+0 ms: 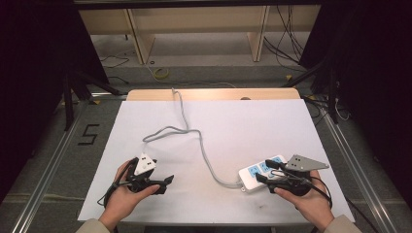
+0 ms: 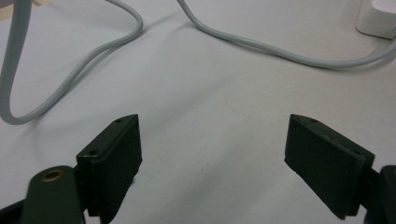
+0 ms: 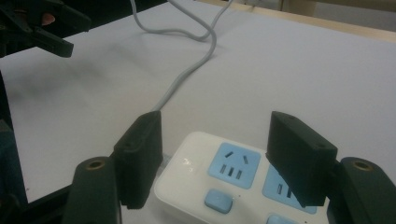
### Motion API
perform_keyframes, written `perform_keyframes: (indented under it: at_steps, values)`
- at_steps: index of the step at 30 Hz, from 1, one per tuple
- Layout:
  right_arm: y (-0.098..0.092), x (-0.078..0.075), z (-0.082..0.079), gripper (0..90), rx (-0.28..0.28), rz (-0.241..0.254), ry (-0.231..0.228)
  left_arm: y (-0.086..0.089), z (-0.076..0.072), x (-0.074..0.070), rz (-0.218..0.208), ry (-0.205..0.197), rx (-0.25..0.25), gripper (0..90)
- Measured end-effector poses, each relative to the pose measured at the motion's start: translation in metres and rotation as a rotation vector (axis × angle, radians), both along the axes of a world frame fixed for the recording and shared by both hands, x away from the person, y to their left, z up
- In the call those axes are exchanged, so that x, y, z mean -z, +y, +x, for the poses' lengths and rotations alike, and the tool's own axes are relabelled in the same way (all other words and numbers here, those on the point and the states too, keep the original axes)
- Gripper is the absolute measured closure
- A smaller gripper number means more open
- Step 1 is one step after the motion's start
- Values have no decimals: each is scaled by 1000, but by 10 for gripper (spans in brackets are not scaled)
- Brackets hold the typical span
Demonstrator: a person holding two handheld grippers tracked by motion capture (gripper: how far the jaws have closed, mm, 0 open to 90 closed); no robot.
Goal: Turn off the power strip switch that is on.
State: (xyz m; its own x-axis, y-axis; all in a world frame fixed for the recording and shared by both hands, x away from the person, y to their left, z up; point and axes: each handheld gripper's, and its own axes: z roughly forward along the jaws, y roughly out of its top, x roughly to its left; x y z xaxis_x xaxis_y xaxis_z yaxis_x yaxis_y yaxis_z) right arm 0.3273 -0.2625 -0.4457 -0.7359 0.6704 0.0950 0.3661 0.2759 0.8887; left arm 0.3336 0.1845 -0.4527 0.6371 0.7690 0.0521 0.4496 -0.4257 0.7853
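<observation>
the white power strip (image 1: 260,173) with its blue sockets lies on the counter (image 1: 243,121) at about four o'clock from the counter's middle, in the high view. the right tool (image 1: 268,171) sits over the strip's near end, jaws spread wide and released. in the right gripper view the right tool (image 3: 215,154) straddles the strip (image 3: 224,186), with its jaws either side of the first blue socket (image 3: 233,165) and above the blue switch (image 3: 218,202), the pads not pressing on the casing. the strip's grey cable (image 1: 194,133) runs from its left end, curls toward the centre and leaves over the far edge at twelve o'clock. the left tool (image 1: 165,183) rests at seven o'clock, well apart from the strip. in the left gripper view the left tool (image 2: 212,149) is released over bare white surface, with the cable (image 2: 93,51) looping beyond.
</observation>
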Motion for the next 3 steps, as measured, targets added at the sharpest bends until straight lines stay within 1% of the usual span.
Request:
perform_keyframes:
  at_steps: [3]
  values:
    - [-1,-1,0,361,13,10,0,-1,1,1,0,1,1,183]
